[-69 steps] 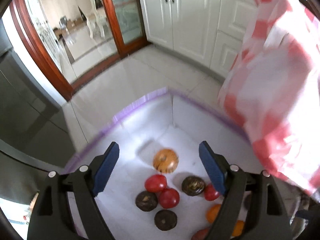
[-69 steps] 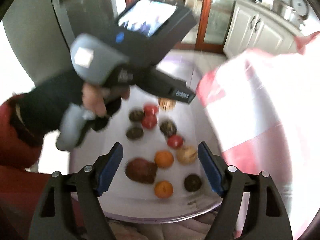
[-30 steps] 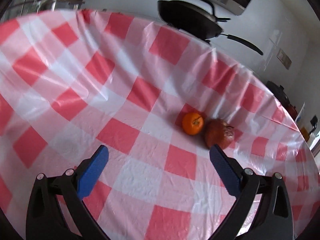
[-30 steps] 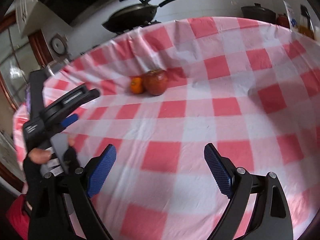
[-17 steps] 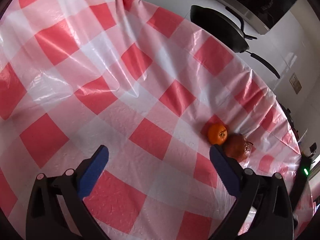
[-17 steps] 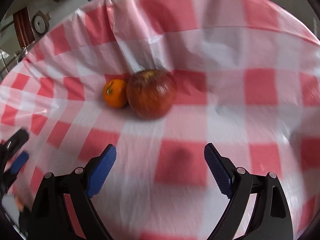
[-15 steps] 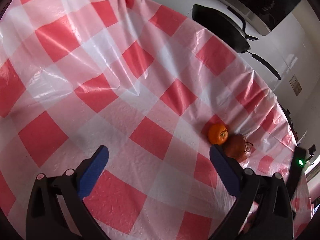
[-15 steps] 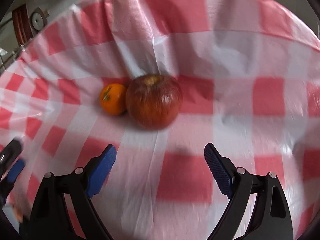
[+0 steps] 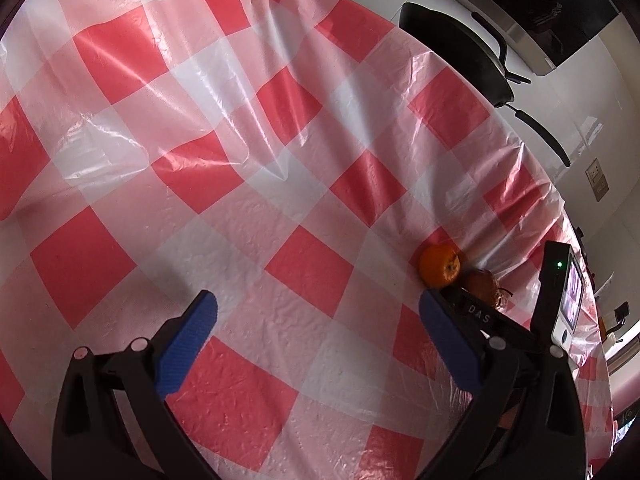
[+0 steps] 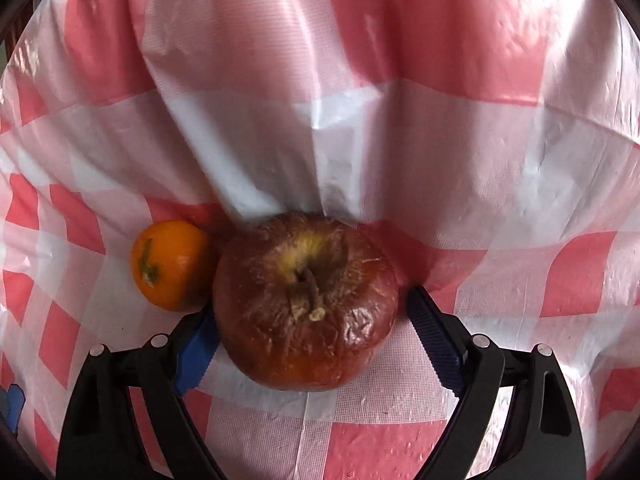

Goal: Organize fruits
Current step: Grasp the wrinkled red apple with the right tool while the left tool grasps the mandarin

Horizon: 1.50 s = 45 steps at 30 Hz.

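the right gripper [image 10: 310, 320] is closing its blue-padded jaws around a wrinkled, dark red apple [image 10: 306, 300] on the red-and-white checked plastic tablecloth [image 10: 440, 160]; a small orange mandarin [image 10: 170, 264] sits touching the apple's left side

You're in home kitchen — black wok [image 9: 452, 52] with long handle sits behind table, range hood [image 9: 560, 12] above it, wall socket [image 9: 597, 178] on white wall. Red-and-white checked plastic tablecloth [image 9: 240, 200] under you — domestic dining setup.

Orange [image 10: 170, 264] touches apple [image 10: 306, 300], crowding the left side.
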### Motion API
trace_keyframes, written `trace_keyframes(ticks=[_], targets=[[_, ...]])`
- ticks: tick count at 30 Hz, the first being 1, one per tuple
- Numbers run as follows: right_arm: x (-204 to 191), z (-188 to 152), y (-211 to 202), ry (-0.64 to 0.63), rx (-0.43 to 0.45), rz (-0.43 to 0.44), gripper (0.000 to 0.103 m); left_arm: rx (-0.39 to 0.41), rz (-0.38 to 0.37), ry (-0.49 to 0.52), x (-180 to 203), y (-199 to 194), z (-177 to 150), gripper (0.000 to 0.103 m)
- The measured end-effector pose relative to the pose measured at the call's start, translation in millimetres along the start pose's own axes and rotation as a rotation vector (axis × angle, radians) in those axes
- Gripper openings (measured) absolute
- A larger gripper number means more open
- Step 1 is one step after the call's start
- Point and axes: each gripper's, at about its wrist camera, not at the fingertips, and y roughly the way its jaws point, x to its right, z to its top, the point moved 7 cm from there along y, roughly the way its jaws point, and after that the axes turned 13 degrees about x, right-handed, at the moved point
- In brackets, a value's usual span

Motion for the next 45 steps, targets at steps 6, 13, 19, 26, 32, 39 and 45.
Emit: trace_keyframes(ticks=[6,13,19,26,32,39,45], targets=[[7,-21,-30,0.068,0.021,0.045,0.061,-0.002,-0.003,0.003,-1,0,-1,0.101],[64,-58,-96,0.305,0.137,0.0,0.061,-0.007,-0.017,0.071,11,-1,-6,0.101],[119,-73,-108,0.561,0.192,-0.079,0.062,-0.007,-0.031,0.18,30,-4,-15,0.101],[141,-68,-111,0.644,0.245,-0.107,0.062,-0.041,-0.018,0.297,63,5,-35,0.101],[139,-65,-112,0.672,0.268,-0.122,0.062,-0.084,0.031,0.386,106,57,-41,0.101],[139,-64,-109,0.669,0.26,-0.113,0.062,-0.128,0.088,0.528,149,116,-45,0.09],[138,-62,-107,0.667,0.256,-0.106,0.062,-0.158,0.09,0.533,145,130,-43,0.048]])
